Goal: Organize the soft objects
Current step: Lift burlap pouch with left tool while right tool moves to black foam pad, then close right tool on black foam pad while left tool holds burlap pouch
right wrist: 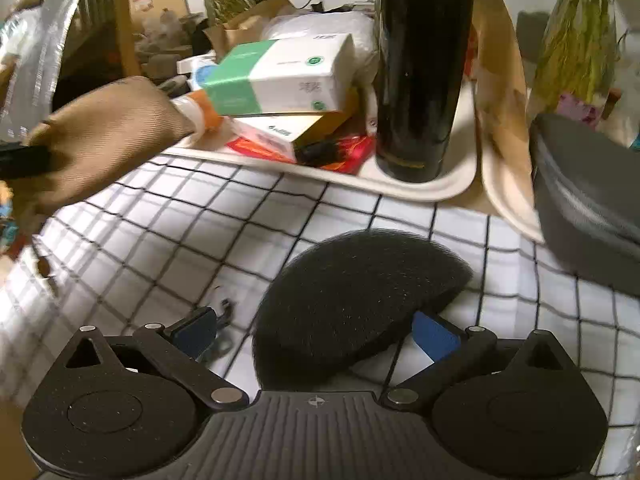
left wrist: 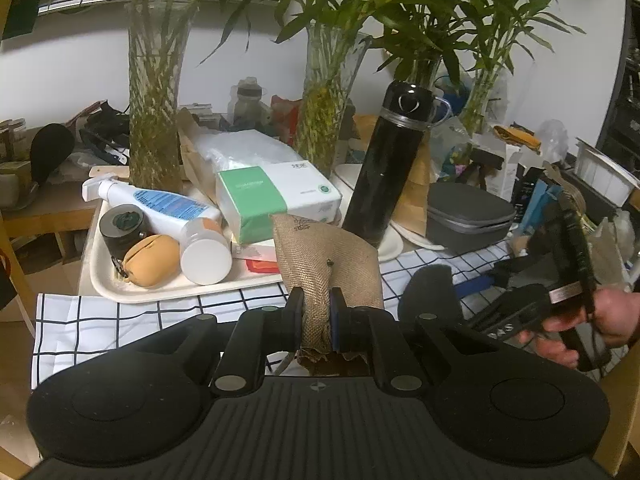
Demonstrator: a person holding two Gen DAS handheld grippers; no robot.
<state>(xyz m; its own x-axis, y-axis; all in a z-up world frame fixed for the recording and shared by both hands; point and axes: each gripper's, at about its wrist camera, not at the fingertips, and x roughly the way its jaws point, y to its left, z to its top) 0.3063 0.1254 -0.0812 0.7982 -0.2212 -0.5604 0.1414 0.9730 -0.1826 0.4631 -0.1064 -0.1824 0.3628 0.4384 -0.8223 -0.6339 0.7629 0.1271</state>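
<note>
My left gripper [left wrist: 316,296] is shut on a tan woven pouch [left wrist: 324,256], which stands up between the pads over the checked cloth [left wrist: 120,320]. The right wrist view has the same pouch [right wrist: 108,128] at far left. A black half-round foam sponge [right wrist: 352,300] lies on the cloth between the fingers of my right gripper [right wrist: 318,324]. Those jaws stand wide; the left blue pad [right wrist: 196,330] is clear of the sponge and the right pad is close beside its flat edge. A hand [left wrist: 612,316] holds that gripper at the right of the left wrist view.
A white tray [left wrist: 160,292] behind the cloth holds a spray bottle [left wrist: 160,204], a green-and-white tissue pack [left wrist: 276,196], jars and a tan round pouch [left wrist: 152,260]. A tall black flask [left wrist: 384,160], a grey zip case [left wrist: 468,216] and glass vases of bamboo [left wrist: 154,120] stand further back.
</note>
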